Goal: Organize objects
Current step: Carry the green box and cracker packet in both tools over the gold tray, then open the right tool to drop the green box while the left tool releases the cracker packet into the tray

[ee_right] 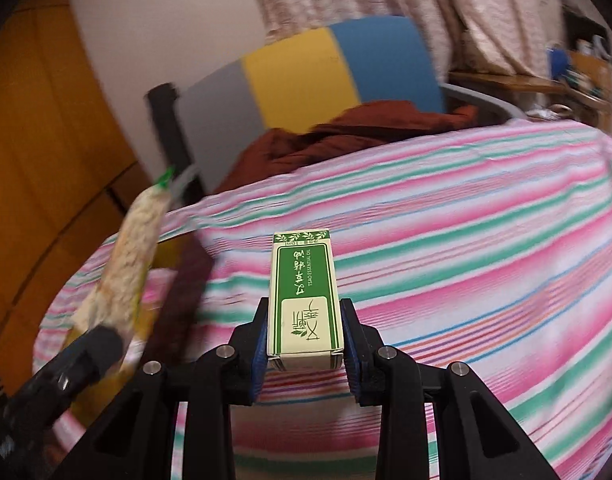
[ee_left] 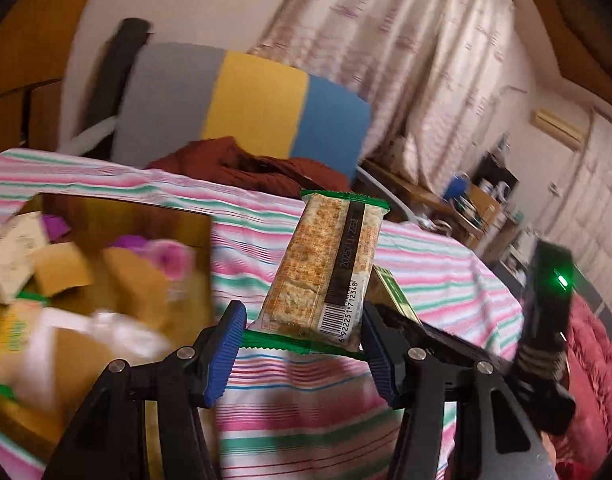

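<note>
1. Cracker packet (ee_left: 325, 264) stands clamped between the left gripper (ee_left: 302, 344) jaws, above the striped tablecloth (ee_left: 425, 264).
2. Green-and-cream box (ee_right: 304, 300) sits pinched in the right gripper (ee_right: 306, 356), beside it.

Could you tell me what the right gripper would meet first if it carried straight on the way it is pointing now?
Probably the striped tablecloth. The right gripper, shut on the green essential oil box, points down across bare cloth; nothing else shows in that line. The brown garment lies further back, though depth is hard to judge.
</note>
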`<state>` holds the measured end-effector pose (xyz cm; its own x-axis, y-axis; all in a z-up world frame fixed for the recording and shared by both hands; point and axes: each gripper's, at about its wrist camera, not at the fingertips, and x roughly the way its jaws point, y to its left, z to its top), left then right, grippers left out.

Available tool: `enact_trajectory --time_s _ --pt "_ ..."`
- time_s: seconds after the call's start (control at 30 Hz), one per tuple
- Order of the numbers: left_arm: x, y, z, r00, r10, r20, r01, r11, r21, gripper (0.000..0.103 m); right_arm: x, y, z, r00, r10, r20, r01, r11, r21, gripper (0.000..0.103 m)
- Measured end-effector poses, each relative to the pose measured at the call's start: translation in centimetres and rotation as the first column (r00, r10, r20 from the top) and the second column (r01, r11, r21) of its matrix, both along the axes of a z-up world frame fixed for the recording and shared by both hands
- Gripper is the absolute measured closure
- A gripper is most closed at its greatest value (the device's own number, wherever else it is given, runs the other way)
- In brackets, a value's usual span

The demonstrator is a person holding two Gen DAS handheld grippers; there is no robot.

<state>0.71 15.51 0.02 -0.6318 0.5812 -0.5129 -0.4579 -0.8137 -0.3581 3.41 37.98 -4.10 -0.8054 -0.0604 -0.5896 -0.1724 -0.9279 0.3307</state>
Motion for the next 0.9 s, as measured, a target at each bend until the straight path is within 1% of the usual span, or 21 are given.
enact_trajectory --time_s 0.13,0.27,0.37,0.53,0.6,0.7,0.73,0.77,0.83,0.87,0.9 --pt "-1.6 -3.7 0.4 0.996 0.089 0.031 -0.089 0.996 -0.001 0.045 -0.3 -4.3 0.8 0.994 0.108 -0.015 -0.108 0.994 -0.003 0.071" --pt "-3.9 -6.9 0.7 0.986 0.160 0.053 -0.159 0.987 -0.011 0.045 -1.0 -8.4 1.5 0.977 0.213 -0.021 -0.213 0.977 0.006 0.071" --pt "-5.5 -8.8 0.5 0.977 0.197 0.081 -0.197 0.980 -0.015 0.045 -1.7 -10.6 1.5 0.963 0.269 -0.012 -0.269 0.963 0.006 0.071" --pt "-8.4 -10.8 -0.3 0.964 0.234 0.128 -0.229 0.972 -0.054 0.045 -3.0 -13.6 0.7 0.948 0.316 0.029 -0.317 0.948 0.009 0.071" --pt "-8.8 -11.5 -0.8 0.959 0.243 0.147 -0.235 0.970 -0.065 0.045 -3.9 -14.2 0.4 0.946 0.321 0.042 -0.322 0.947 0.004 0.071" --pt "-10.5 -12.0 -1.8 0.946 0.252 0.202 -0.244 0.968 -0.066 0.045 -4.8 -15.0 -0.1 0.942 0.326 0.074 -0.326 0.945 -0.012 0.070" --pt "-10.9 -12.1 -2.0 0.944 0.249 0.218 -0.239 0.968 -0.073 0.045 -5.1 -15.1 -0.4 0.940 0.331 0.087 -0.330 0.944 -0.029 0.062" --pt "-11.6 -12.0 -2.3 0.940 0.244 0.239 -0.231 0.970 -0.081 0.045 -5.0 -15.1 -0.4 0.938 0.336 0.091 -0.333 0.942 -0.044 0.049" --pt "-12.6 -11.9 -2.6 0.932 0.243 0.268 -0.227 0.970 -0.090 0.045 -4.6 -15.0 -0.5 0.940 0.333 0.073 -0.329 0.942 -0.064 0.038" --pt "-13.0 -11.7 -2.8 0.927 0.238 0.289 -0.218 0.971 -0.102 0.045 -4.3 -14.9 -0.4 0.944 0.325 0.064 -0.321 0.945 -0.056 0.035" --pt "-13.1 -11.5 -2.9 0.924 0.240 0.297 -0.217 0.970 -0.108 0.044 -4.1 -14.8 -0.3 0.946 0.320 0.059 -0.317 0.947 -0.050 0.034"
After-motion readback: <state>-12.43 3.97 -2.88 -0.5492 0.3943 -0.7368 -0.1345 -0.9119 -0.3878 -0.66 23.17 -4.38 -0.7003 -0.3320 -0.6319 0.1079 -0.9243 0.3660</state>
